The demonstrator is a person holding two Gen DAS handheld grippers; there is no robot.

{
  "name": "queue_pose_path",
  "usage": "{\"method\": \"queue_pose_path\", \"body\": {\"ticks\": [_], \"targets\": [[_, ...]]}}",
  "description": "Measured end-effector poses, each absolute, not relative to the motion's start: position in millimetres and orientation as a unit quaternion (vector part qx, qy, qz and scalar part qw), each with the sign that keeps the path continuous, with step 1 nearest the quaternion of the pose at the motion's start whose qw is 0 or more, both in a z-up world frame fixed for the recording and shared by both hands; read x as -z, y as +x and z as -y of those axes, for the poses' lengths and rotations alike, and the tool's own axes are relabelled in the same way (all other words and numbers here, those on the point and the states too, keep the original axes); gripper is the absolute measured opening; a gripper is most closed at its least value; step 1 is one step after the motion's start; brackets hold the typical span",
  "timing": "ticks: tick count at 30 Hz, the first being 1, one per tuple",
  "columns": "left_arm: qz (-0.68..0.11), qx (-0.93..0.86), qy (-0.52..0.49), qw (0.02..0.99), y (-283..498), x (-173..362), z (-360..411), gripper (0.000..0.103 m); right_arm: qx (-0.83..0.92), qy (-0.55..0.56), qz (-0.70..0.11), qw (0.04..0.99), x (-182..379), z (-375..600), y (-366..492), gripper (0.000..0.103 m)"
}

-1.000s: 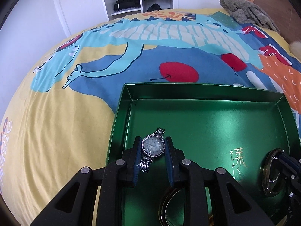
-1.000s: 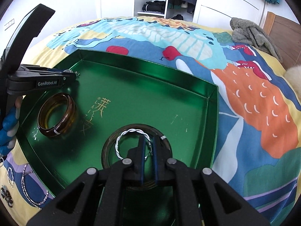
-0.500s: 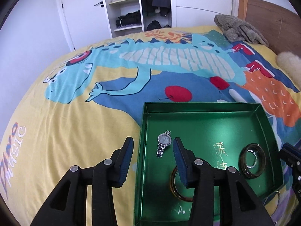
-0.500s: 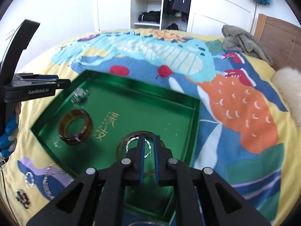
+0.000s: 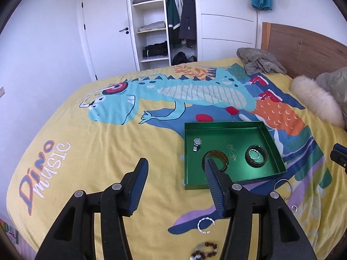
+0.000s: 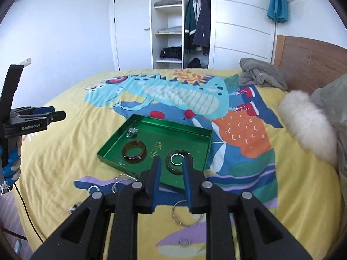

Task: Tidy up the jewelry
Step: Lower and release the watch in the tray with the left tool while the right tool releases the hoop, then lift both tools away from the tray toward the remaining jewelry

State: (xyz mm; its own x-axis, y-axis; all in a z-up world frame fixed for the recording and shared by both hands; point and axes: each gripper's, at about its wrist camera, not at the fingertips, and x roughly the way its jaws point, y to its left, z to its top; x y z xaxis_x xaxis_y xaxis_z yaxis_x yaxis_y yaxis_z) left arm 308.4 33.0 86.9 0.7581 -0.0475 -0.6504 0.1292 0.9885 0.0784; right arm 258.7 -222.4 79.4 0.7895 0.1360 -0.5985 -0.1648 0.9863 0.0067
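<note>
Both grippers are up above the bed right now and neither one has anything in it. My left gripper (image 5: 176,166) sits at the bottom of its own view with the jaws spread wide, they've just been opening, and there's only yellow bedspread (image 5: 108,151) showing in the gap. My right gripper (image 6: 171,162) has its jaws apart by a narrower gap, also just been opening, nothing pinched between them.

The green tray (image 5: 229,125) lies on the bedspread right of center in the left view. Inside it: the silver watch (image 5: 197,144) near the upper left corner, the amber bangle (image 5: 219,158) lower down and partly behind my left gripper's right finger, and a dark bangle (image 5: 256,156) to the right with a small twisted silver ring (image 6: 177,159) lying inside its hoop.

Plenty of stuff is outside the tray. In the left view there's a silver twisted bracelet (image 5: 206,224) on the purple patch at the bottom, a beaded bracelet (image 5: 203,250) below that at the frame edge, and a thin hoop (image 5: 282,186) just off the tray's lower right corner. In the right view a thin wire hoop (image 6: 187,214) lies just below my right fingertips, with a small ring (image 6: 184,242) further down. Some chain-like pieces (image 6: 121,178) lie lower left of the tray, I can't make out exactly what.
</note>
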Motion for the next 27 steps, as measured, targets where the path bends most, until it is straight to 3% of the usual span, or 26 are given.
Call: {"method": "queue_pose_path", "body": {"ticks": [12,22,27], "targets": [[-0.292,0.044,0.061,0.954,185.0,-134.9,-61.9,0.059,-0.082,-0.013,-0.261,0.962,-136.7,214.9,140.7,0.024],[-0.269,0.045,0.044,0.961,130.2,-145.2,-84.4,0.065,-0.089,-0.020,-0.227,0.970,-161.8,200.4,79.0,0.025],[-0.273,0.050,0.042,0.960,120.8,-131.3,-89.9,0.067,-0.090,-0.015,-0.222,0.971,-159.5,195.4,66.7,0.034]]}}
